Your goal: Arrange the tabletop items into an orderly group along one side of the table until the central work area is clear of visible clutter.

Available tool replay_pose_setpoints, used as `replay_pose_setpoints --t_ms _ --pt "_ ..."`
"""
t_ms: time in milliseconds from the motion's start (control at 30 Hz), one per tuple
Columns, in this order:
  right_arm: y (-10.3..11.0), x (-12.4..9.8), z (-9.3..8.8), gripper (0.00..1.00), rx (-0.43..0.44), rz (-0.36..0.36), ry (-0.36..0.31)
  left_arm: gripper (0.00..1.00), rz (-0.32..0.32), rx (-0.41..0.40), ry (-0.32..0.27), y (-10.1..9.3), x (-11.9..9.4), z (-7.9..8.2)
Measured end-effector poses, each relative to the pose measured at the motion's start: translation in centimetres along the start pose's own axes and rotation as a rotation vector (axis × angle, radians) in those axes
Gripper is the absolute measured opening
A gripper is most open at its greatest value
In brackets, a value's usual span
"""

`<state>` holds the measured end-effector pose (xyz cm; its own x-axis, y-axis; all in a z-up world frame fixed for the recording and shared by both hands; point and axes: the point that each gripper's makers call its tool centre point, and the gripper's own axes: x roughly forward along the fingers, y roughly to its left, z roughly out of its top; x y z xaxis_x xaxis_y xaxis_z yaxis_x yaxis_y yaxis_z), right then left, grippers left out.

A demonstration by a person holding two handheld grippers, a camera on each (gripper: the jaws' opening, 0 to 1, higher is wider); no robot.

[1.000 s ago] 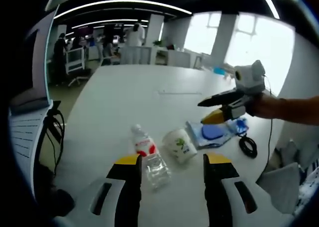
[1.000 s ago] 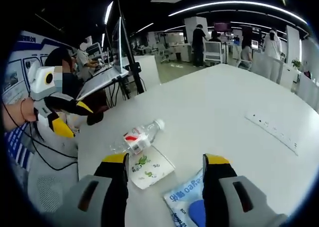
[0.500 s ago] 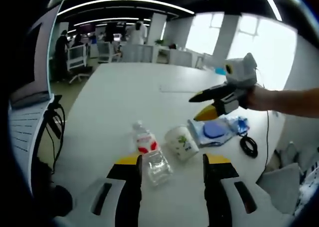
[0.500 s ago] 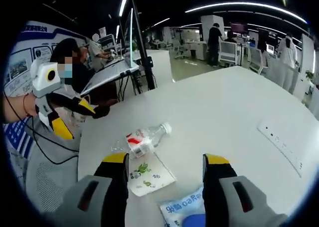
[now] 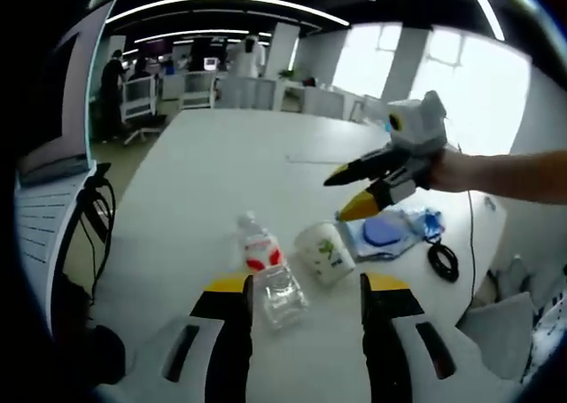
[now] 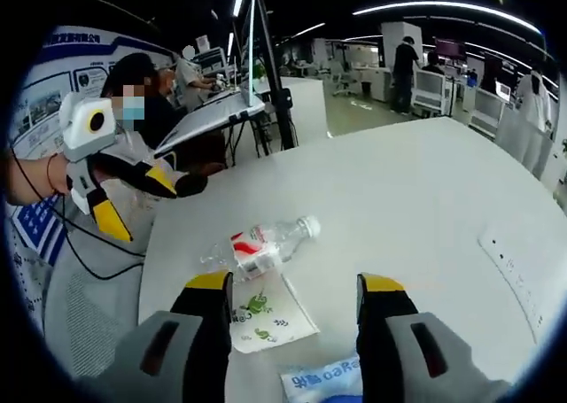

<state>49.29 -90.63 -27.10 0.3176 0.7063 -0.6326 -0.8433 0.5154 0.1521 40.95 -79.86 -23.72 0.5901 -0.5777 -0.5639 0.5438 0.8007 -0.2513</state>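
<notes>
closest to left gripper [image 5: 303, 307], fingers wide: bottle [image 5: 266, 270] lying lengthwise, cap away; right gripper [image 6: 294, 310] wide too.

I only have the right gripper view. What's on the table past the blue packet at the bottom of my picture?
Observer: A coiled black cable lies beside the blue packet, on the side away from the paper cup.
Operator: Is my right tool over anything?
Observer: In the left gripper view, the right tool hovers open above the packet's near edge, touching nothing.
Operator: What's in the packet?
Observer: A round blue item shows through it; I can't tell what it is.
</notes>
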Motion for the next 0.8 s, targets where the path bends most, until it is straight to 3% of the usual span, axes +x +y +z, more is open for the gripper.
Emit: replay_pose_setpoints --t_ms 400,800 --pt "1.1 1.5 -1.3 0.52 -0.064 0.15 0.105 0.44 0.007 -0.02 0.003 0.5 0.2 -0.5" --pt "1.3 2.3 -2.9 0.48 -0.084 0.233 0.179 0.42 0.006 -0.033 0.0 0.8 0.7 -0.5"
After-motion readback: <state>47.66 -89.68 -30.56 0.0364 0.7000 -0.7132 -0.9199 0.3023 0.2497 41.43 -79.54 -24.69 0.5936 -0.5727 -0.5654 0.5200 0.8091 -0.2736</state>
